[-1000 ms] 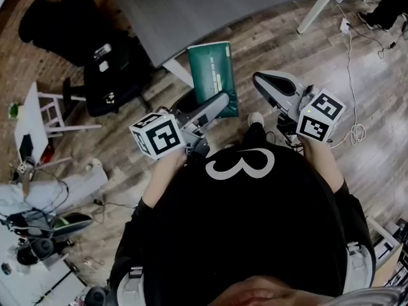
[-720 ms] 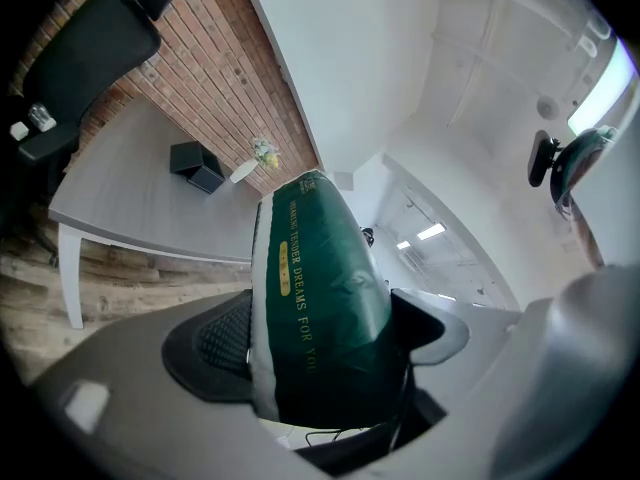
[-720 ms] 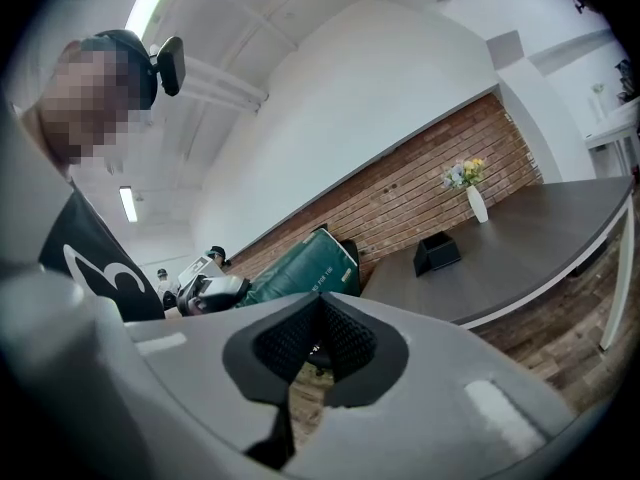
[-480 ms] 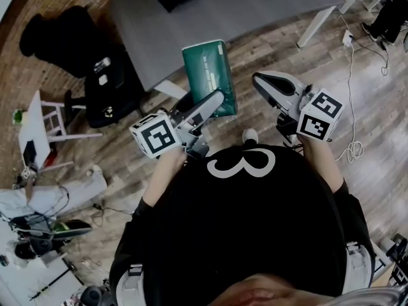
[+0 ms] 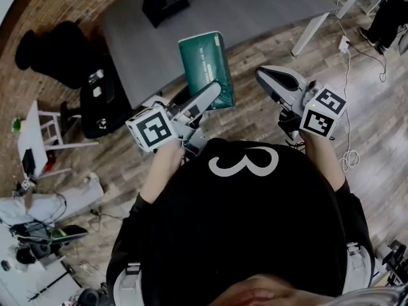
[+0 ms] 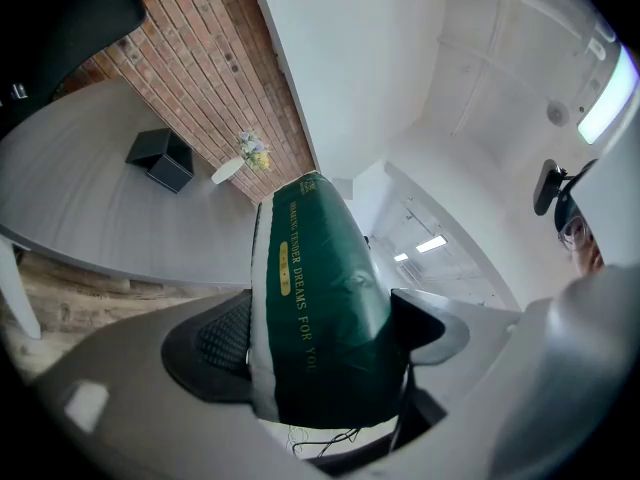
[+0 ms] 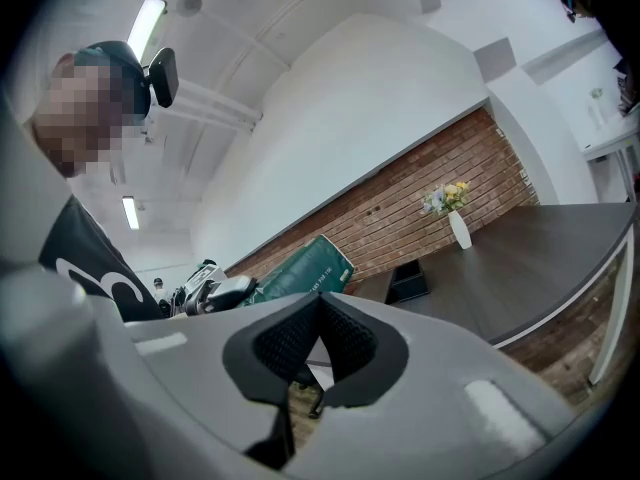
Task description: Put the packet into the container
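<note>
A dark green packet (image 5: 205,69) with gold lettering is clamped in my left gripper (image 5: 213,94), held in the air near the front edge of a grey table (image 5: 255,5). In the left gripper view the packet (image 6: 320,308) fills the space between the jaws. A small black container (image 5: 164,2) sits on the table's far side; the same container (image 6: 160,158) shows beyond the packet, and the right gripper view also catches the container (image 7: 408,280). My right gripper (image 5: 273,81) is shut with nothing in it, to the right of the packet (image 7: 300,268).
A white vase with flowers (image 7: 455,218) stands on the table by the brick wall. Black chairs and bags (image 5: 95,88) sit at the left, a white table leg (image 5: 312,24) at the right. Cables (image 5: 350,107) trail over the wooden floor.
I have moved forward: the table and black container came further into view. The left gripper carried the packet up towards the table edge. The right gripper stayed shut.
</note>
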A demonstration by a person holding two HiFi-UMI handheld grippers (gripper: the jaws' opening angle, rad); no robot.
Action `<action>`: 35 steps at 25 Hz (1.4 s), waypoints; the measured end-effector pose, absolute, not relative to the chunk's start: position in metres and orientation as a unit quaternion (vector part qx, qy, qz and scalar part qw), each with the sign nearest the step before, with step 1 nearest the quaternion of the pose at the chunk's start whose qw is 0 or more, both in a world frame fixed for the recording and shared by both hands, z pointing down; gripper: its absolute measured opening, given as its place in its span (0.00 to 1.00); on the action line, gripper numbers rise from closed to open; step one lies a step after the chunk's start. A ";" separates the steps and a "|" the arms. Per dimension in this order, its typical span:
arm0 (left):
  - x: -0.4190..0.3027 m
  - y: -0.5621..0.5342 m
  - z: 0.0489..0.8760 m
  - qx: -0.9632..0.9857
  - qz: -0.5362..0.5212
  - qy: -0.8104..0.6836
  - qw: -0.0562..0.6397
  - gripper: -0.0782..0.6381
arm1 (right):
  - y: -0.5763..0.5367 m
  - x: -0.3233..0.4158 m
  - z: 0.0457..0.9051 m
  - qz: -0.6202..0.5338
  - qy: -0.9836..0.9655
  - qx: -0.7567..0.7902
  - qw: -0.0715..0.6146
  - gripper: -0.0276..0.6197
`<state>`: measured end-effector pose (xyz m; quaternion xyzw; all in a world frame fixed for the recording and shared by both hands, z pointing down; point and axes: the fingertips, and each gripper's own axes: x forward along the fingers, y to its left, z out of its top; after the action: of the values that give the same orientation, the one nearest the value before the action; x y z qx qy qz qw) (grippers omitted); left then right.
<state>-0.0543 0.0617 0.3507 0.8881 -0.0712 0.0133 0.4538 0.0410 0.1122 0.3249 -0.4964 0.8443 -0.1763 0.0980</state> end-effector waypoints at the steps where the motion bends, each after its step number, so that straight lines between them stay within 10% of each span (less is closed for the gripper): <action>1: -0.050 0.058 0.350 0.888 0.014 -0.072 0.454 0.73 | 0.109 0.045 0.325 -0.178 0.844 -0.497 0.100 0.05; 35: 0.021 -0.265 0.377 0.844 -0.019 -0.173 0.507 0.73 | -0.201 0.132 0.351 -0.258 0.854 -0.447 0.065 0.05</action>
<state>0.0205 -0.2652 0.3766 0.8444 -0.1732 -0.0195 0.5065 0.1322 -0.2010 0.3514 -0.4473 0.8538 -0.2583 0.0647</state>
